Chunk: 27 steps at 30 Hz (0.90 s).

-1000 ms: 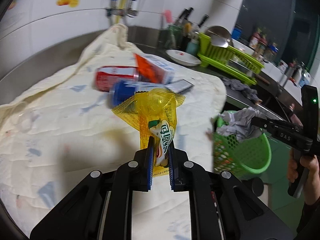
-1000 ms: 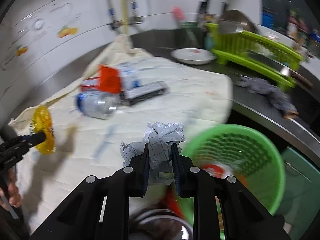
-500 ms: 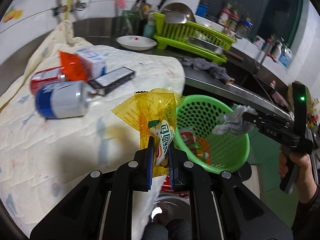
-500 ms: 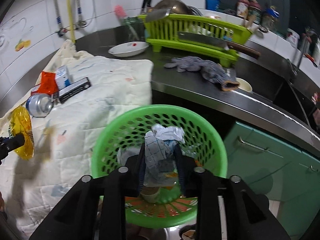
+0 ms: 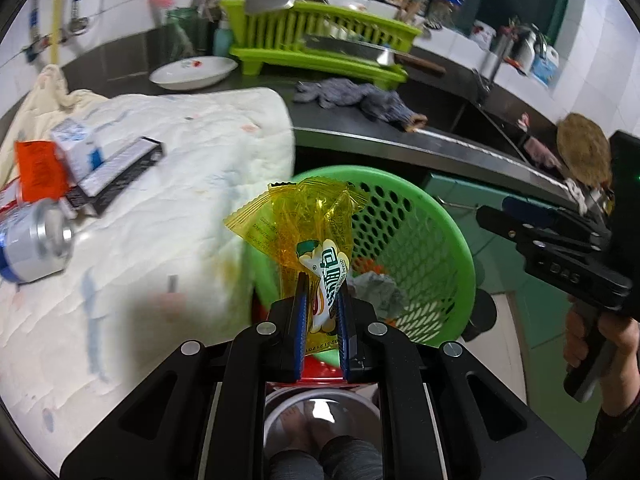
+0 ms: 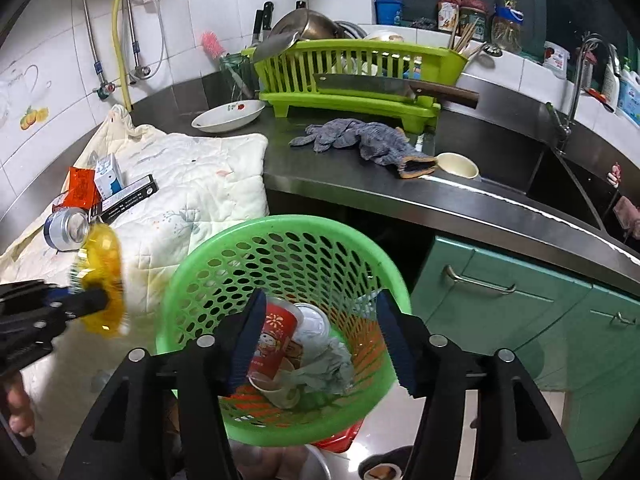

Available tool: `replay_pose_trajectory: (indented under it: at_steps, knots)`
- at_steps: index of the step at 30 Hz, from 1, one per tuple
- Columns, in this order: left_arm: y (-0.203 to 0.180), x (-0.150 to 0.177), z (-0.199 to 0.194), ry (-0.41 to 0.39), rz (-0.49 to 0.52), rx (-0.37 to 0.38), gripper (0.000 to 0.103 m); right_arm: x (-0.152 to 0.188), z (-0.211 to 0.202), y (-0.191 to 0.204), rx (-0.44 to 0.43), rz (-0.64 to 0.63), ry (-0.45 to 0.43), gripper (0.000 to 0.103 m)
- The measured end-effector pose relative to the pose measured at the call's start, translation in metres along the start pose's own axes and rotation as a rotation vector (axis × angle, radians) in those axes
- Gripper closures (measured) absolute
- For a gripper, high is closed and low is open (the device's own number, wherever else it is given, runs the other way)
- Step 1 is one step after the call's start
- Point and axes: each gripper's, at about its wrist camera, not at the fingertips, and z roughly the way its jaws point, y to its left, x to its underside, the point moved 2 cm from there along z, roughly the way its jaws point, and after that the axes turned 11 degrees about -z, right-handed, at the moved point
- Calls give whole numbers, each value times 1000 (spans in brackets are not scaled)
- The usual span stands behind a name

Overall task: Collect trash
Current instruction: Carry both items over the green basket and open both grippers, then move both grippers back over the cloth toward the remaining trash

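Note:
My left gripper [image 5: 322, 312] is shut on a yellow snack wrapper [image 5: 304, 228] and holds it at the near rim of the green basket [image 5: 436, 216]. My right gripper [image 6: 320, 340] is open and empty above the basket [image 6: 224, 264]. A crumpled paper ball [image 6: 332, 368] lies inside it beside a red paper cup [image 6: 272, 340]; the ball also shows in the left wrist view [image 5: 380, 288]. A silver can [image 6: 66, 228], a small white carton [image 6: 108, 176], an orange packet [image 6: 80, 188] and a black box [image 6: 128, 196] lie on the cream cloth [image 6: 192, 184].
The steel counter [image 6: 400, 196] holds a grey rag [image 6: 360, 140], a white dish [image 6: 228, 116], a small cup [image 6: 458, 164] and a green dish rack [image 6: 360, 76] with a cleaver. A sink [image 6: 568, 172] is at right. Green cabinets [image 6: 520, 292] stand below.
My right gripper opened and dropped the paper ball into the basket. My left gripper carried the yellow wrapper rightward from over the cloth to the basket's rim.

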Motion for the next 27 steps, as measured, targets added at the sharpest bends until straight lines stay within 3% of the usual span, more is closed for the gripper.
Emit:
replay_pose_trajectory:
  at_steps: [7, 10, 14, 15, 27]
  knots:
    - [-31, -1, 42, 59, 29, 22, 89, 16, -10, -20, 13, 30, -6, 41]
    - [-43, -2, 56, 82, 47, 30, 83, 21, -12, -27, 22, 40, -4, 40]
    - [-52, -2, 65, 91, 43, 54, 53, 29, -13, -37, 25, 69, 0, 40]
    - [-55, -2, 65, 87, 43, 60, 51, 31, -12, -39, 23, 77, 2, 40]
    - [-33, 1, 40, 57, 10, 63, 50, 30, -13, -25, -5, 76, 0, 37]
